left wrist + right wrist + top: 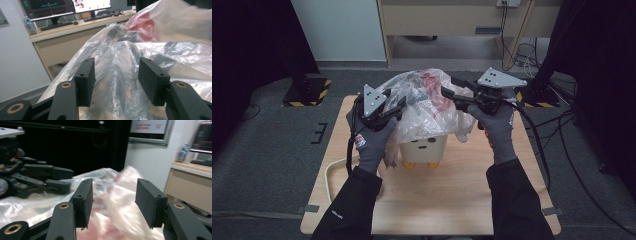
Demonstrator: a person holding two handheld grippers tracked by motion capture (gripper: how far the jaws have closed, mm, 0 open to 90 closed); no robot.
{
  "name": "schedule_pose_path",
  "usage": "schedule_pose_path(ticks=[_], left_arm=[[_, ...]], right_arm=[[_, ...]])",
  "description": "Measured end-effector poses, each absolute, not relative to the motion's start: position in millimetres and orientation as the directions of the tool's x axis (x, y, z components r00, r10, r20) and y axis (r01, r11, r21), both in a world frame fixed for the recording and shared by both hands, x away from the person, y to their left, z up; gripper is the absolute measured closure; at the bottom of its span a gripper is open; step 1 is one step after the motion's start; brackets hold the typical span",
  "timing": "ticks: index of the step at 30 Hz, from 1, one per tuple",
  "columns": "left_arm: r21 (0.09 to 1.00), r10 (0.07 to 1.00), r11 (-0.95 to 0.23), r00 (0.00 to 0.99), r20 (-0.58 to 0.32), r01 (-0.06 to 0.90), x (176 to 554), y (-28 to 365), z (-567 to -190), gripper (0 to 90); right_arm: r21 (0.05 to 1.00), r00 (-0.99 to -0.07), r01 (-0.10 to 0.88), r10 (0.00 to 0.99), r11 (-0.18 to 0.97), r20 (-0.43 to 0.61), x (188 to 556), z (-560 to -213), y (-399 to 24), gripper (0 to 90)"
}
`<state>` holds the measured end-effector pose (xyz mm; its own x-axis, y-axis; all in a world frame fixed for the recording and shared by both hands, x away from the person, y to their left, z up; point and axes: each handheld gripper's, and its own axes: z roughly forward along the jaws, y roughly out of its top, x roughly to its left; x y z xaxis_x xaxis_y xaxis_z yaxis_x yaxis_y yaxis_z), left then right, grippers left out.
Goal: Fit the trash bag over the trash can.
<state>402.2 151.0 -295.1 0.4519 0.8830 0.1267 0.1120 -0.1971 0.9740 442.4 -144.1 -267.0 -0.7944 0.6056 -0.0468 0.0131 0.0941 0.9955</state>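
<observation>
Dark sleeves and grey-gloved hands are entering from the bottom of the high view, each carrying a claw. We are observing a clear plastic bag [424, 107] with red print, draped over a cream-coloured bin [424, 150] with a small face on its front; the bin is standing near the middle of the wooden table [362, 210].

We are recording the left claw [398, 104] at the bag's left side. In the left gripper view its jaws are standing apart, with a fold of the bag [117, 72] rising between them; we cannot tell whether the pads are pressing on the film.

We are recording the right claw [447, 92] at the bag's upper right side. In the right gripper view its jaws are standing apart, released, with blurred film [115, 202] lying between and beyond them, no pad visibly pressing it. The left claw [60, 180] is showing farther off in that view.

A white cable [332, 172] is lying on the table's left edge.
</observation>
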Motion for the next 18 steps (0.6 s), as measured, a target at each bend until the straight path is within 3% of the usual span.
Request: schedule_pose_path(ticks=[12,18], left_arm=[[0.978,0.898,-0.142,0.436,0.062,0.155,403.6,167.7,-306.4,47.1],[0.978,0.896,-0.154,0.437,0.079,0.14,404.9,166.7,-306.2,47.7]], right_arm=[[0.998,-0.714,0.049,0.7,0.046,0.002,443.1,-299.0,-193.8,39.4],[0.996,-0.708,0.078,0.706,0.031,0.034,440.0,-319.5,-208.1,37.4]])
